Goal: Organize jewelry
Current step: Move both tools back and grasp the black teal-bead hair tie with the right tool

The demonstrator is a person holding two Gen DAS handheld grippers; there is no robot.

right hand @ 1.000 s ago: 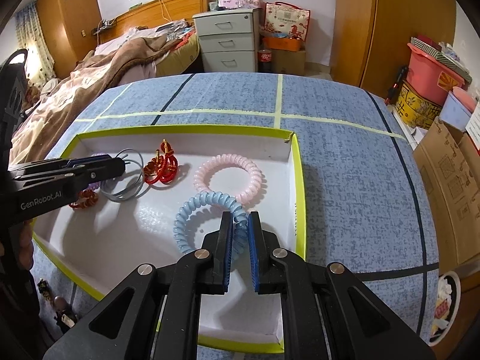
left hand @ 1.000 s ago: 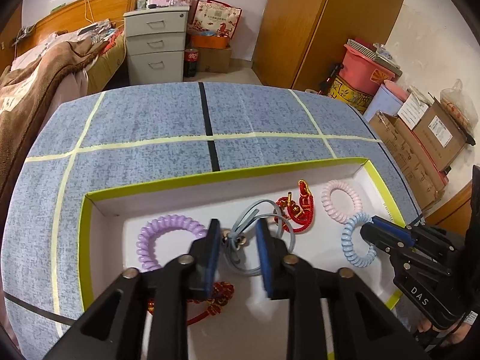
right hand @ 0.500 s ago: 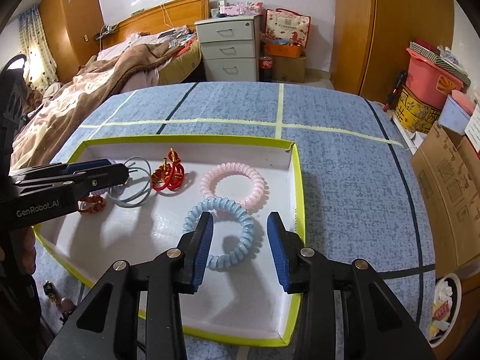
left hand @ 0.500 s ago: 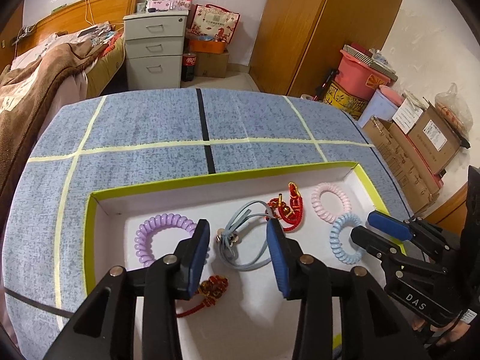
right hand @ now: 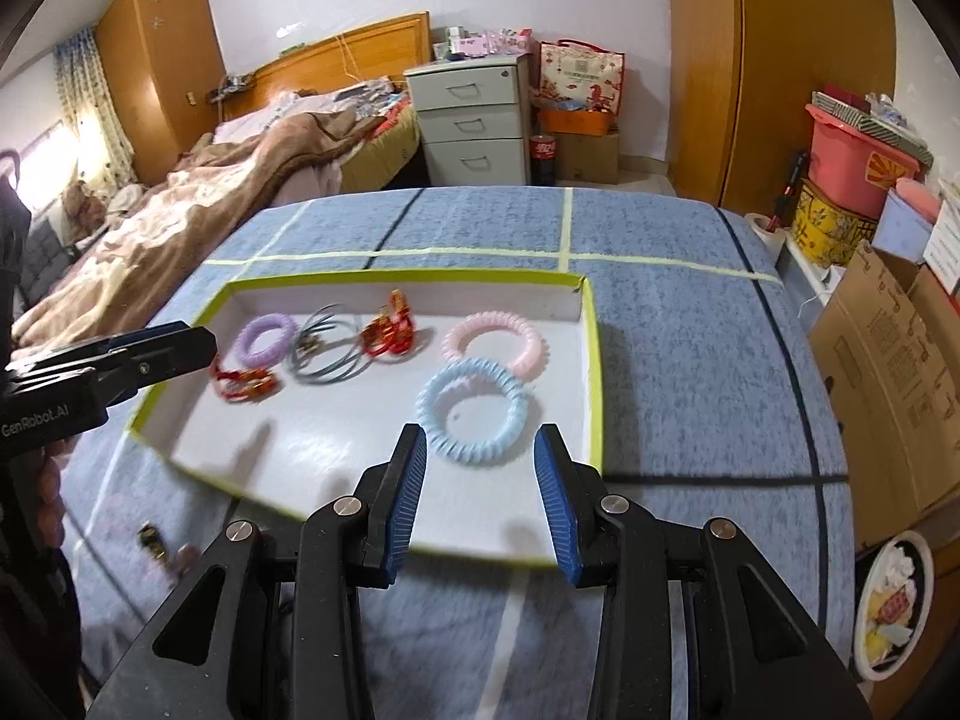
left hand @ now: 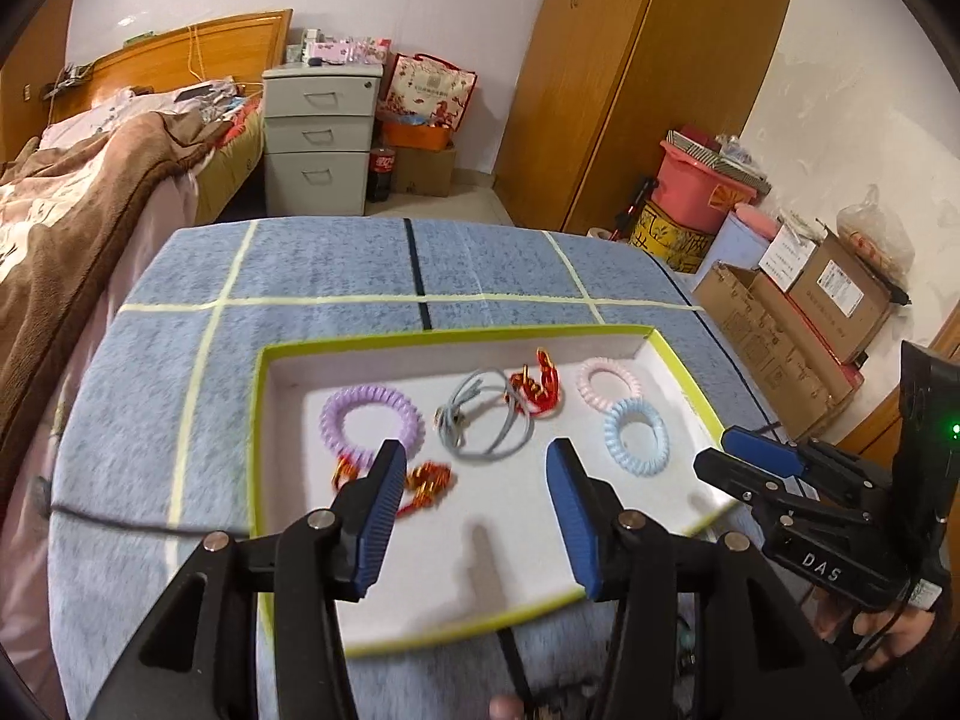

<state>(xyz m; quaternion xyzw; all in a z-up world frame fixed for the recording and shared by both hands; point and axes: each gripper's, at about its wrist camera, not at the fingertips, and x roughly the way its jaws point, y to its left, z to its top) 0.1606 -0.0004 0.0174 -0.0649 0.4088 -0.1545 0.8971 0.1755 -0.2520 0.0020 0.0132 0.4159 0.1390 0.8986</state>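
A white tray with a yellow-green rim [left hand: 456,333] [right hand: 396,279] lies on the blue table. In it lie a purple coil bracelet [left hand: 369,420] [right hand: 264,339], a grey cord bracelet [left hand: 483,420] [right hand: 321,351], a red knotted bracelet [left hand: 537,384] [right hand: 390,333], a pink coil [left hand: 606,384] [right hand: 492,342], a light blue coil [left hand: 636,435] [right hand: 474,411] and a red-and-gold bracelet [left hand: 420,480] [right hand: 243,384]. My left gripper [left hand: 474,459] [right hand: 174,342] hovers over the tray's near half, its jaws opening and empty. My right gripper [right hand: 480,450] [left hand: 756,462] is open and empty just short of the blue coil.
Small loose pieces [right hand: 153,540] lie on the table in front of the tray's near left edge. A bed [right hand: 210,192] and a drawer unit [right hand: 474,120] stand beyond the table. Cardboard boxes [right hand: 888,360] line the right side.
Both grippers opened and drew back and up from the tray. The right one let go of the blue coil and the left one released the grey cord bracelet; both pieces lie in the tray.
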